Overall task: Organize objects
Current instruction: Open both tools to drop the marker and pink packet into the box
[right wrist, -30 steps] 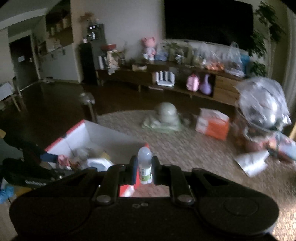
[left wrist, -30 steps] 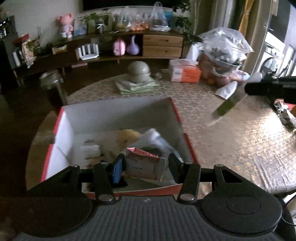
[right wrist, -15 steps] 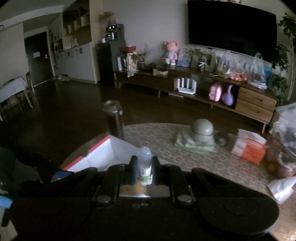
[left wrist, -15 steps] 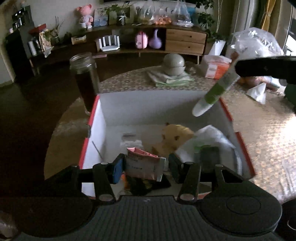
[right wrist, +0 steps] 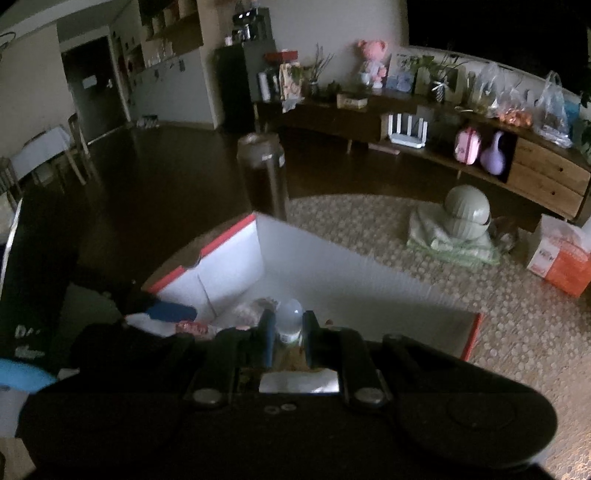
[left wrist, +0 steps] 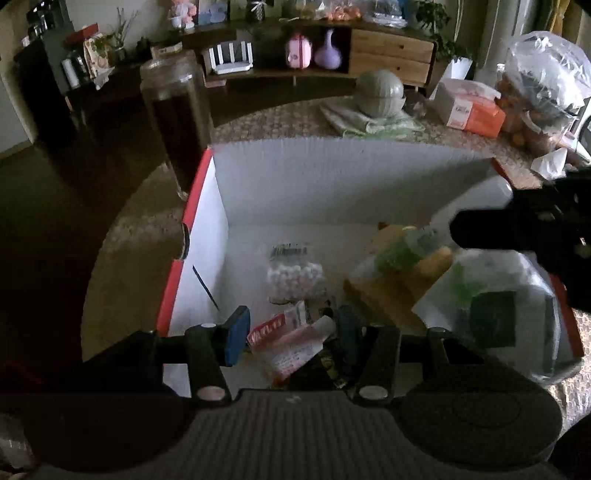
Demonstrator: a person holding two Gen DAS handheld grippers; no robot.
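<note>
The room was pretty dim, with a dark wood floor [right wrist: 155, 173] and pale walls [right wrist: 26, 81]. A long low wooden sideboard [right wrist: 546, 177] ran along the far wall, with two light drawers at one end, a pink plush toy [right wrist: 373, 59] on top and a purple vase [left wrist: 327, 55] in an open shelf. A big dark TV screen [right wrist: 498, 29] hung above it. Off to the left there was a dark doorway [right wrist: 92, 85] and a small white-topped side table with chairs [right wrist: 44, 147].

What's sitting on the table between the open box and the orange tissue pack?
In the right wrist view, a grey-green domed pot on a folded green cloth lies between the box and the tissue pack.
</note>
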